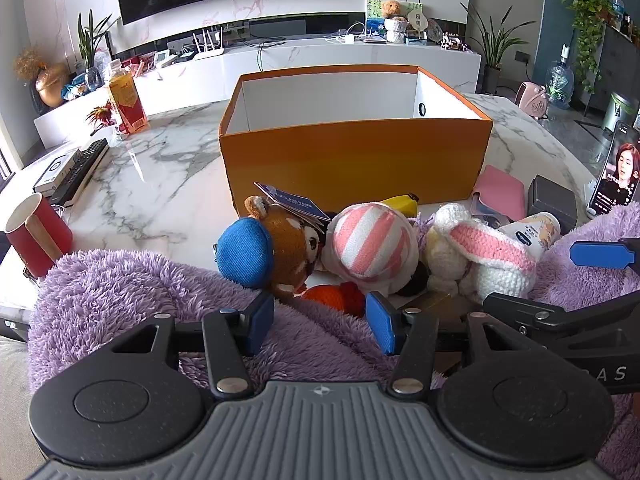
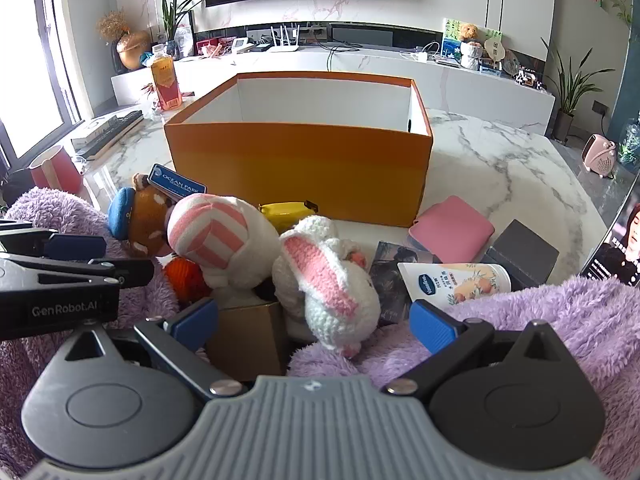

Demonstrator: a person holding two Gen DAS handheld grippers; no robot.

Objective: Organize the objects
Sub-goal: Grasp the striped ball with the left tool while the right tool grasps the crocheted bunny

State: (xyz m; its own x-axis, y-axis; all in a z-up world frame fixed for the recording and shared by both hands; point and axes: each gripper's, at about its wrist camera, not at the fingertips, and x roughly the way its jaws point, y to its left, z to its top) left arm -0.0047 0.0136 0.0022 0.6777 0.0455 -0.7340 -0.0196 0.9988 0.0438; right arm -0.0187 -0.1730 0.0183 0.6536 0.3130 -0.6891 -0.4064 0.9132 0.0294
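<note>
An open orange box (image 1: 352,156) (image 2: 300,168) stands on the marble table (image 1: 160,176). In front of it lies a pile of toys: a brown bear with a blue cap (image 1: 272,248) (image 2: 140,216), a pink-striped plush (image 1: 372,240) (image 2: 216,232), a white crocheted rabbit (image 1: 480,256) (image 2: 332,288), a yellow banana (image 1: 400,203) (image 2: 284,212) and an orange knitted toy (image 1: 336,296) (image 2: 186,276). My left gripper (image 1: 318,322) is open just before the pile, over a purple fleece (image 1: 120,284). My right gripper (image 2: 314,320) is open, around the rabbit and a small cardboard box (image 2: 248,340).
A pink pouch (image 2: 452,232), dark box (image 2: 524,256), lotion tube (image 2: 460,284) and phone (image 1: 616,172) lie right of the pile. A red cup (image 1: 36,236), remote (image 1: 80,172) and juice bottle (image 1: 126,100) stand at the left.
</note>
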